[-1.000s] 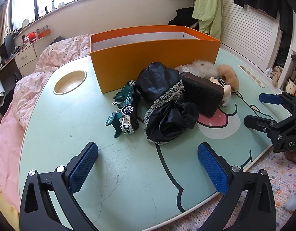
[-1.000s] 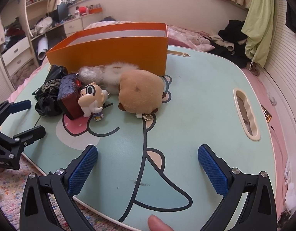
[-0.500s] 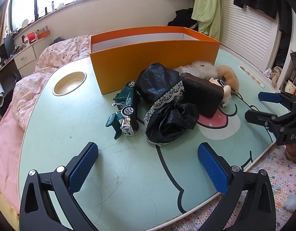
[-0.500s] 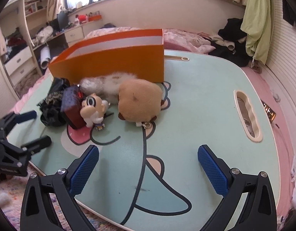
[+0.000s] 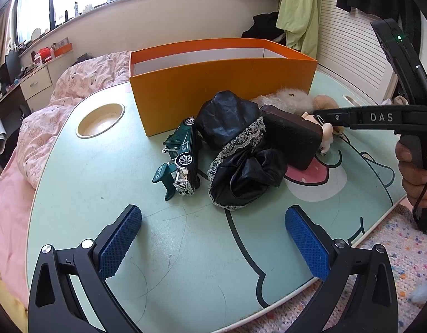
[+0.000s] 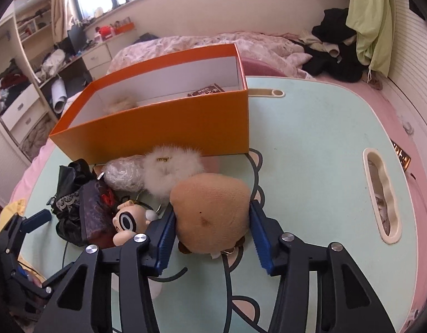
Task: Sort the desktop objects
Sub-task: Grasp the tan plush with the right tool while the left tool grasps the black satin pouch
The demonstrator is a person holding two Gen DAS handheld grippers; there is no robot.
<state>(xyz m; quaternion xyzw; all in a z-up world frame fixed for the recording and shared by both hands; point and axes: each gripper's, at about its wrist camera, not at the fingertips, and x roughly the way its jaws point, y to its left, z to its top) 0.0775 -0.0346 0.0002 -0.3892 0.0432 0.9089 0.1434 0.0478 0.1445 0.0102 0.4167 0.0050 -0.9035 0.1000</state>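
A tan plush toy (image 6: 210, 194) lies on the mint table in front of the orange box (image 6: 171, 127). My right gripper (image 6: 212, 213) straddles it, jaws closing, and both blue pads press its sides. In the left wrist view its black frame (image 5: 380, 117) reaches over the pile, held by a hand (image 5: 413, 172). My left gripper (image 5: 212, 216) stands open above bare table, short of a green toy car (image 5: 183, 149), a black lace-trimmed cloth (image 5: 241, 152) and a dark brown case (image 5: 291, 138).
Beside the plush lie a white fluffy piece (image 6: 171, 172), a plastic-wrapped ball (image 6: 124, 174) and a big-eyed figurine (image 6: 130, 222). The box holds a brown packet (image 6: 206, 91) and a fluffy item (image 6: 119, 105). The table has a cup recess (image 5: 101, 120) and a slot (image 6: 380, 197). A pink bed surrounds it.
My right gripper has moved forward to the tan plush toy and its jaws have gone from wide open to closed on the toy's sides. The left gripper has not moved.
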